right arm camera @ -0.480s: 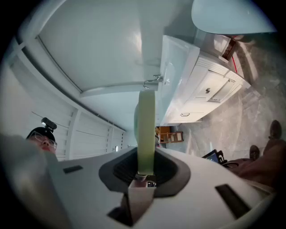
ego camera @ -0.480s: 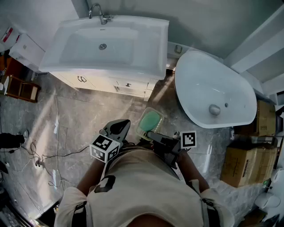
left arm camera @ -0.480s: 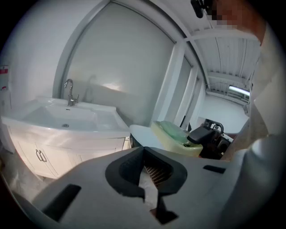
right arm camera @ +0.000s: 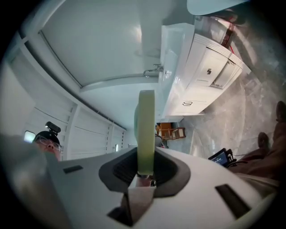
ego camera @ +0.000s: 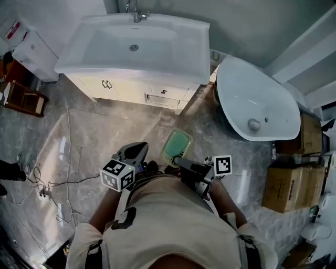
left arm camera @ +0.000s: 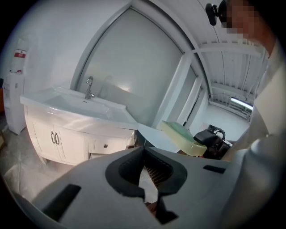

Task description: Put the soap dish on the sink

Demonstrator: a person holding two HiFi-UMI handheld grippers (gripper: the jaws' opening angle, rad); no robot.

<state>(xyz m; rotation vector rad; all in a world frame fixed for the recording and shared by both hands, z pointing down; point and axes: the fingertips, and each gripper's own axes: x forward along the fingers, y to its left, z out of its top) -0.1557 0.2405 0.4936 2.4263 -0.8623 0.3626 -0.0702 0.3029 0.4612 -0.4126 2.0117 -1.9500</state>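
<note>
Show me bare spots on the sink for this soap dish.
Bare: the flat ledge between the basin and the right edge of the sink, which looks widest; also the ledge left of the basin. The faucet crowds the back strip; the front rim looks narrow.

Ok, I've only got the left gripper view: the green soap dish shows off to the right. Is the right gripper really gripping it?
Observer: Yes. The right gripper view shows the right gripper shut on the soap dish, clamped by its edge.
Operator: Is it over the sink yet?
Observer: No. From the head view it hangs over the floor, with the sink farther ahead.
Operator: Anything underfoot?
Observer: Cables lie on the floor at the person's left.
</note>
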